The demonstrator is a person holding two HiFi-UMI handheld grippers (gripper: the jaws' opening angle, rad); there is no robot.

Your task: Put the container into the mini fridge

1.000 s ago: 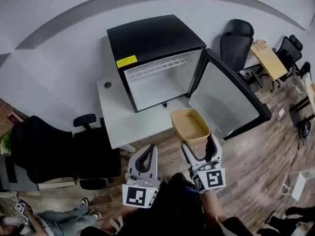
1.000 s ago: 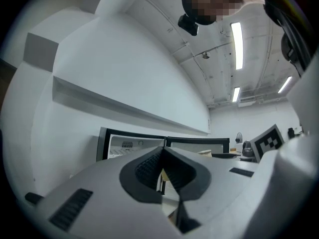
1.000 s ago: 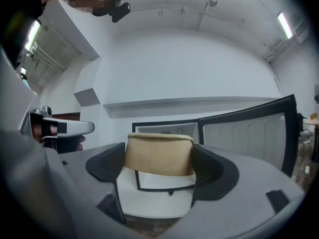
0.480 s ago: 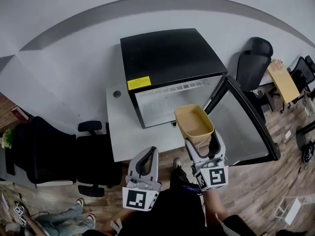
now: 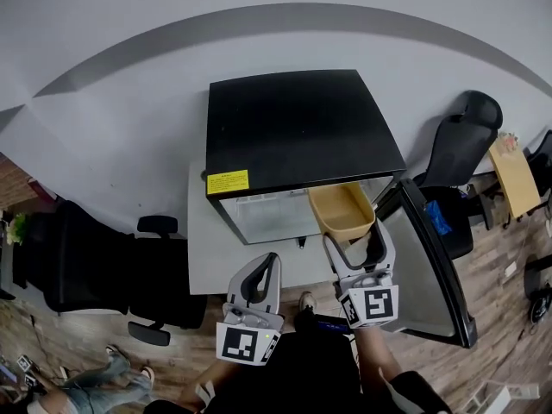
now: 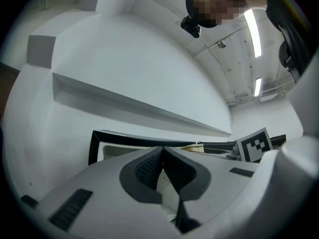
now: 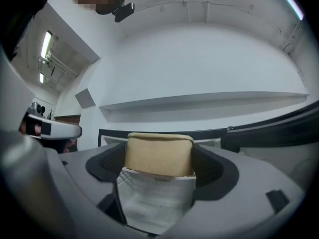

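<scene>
A tan open-topped container [image 5: 343, 211] is held level at the mouth of the black mini fridge [image 5: 293, 128], its far end just under the fridge's top edge. My right gripper [image 5: 353, 247] is shut on the container's near wall; in the right gripper view the container [image 7: 158, 154] fills the gap between the jaws, with the fridge opening [image 7: 112, 136] behind it. My left gripper [image 5: 259, 276] hangs in front of the table with its jaws shut and nothing between them [image 6: 162, 166]. The fridge door [image 5: 435, 274] stands open to the right.
The fridge rests on a white table [image 5: 216, 257]. Black office chairs stand at the left [image 5: 103, 274] and right [image 5: 457, 153] of it. A white wall runs behind the fridge. A person's legs [image 5: 82, 386] show at the bottom left on the wooden floor.
The right gripper has carried the container forward from in front of the open door to the fridge's opening. The left gripper kept its place. The head view has shifted over the fridge.
</scene>
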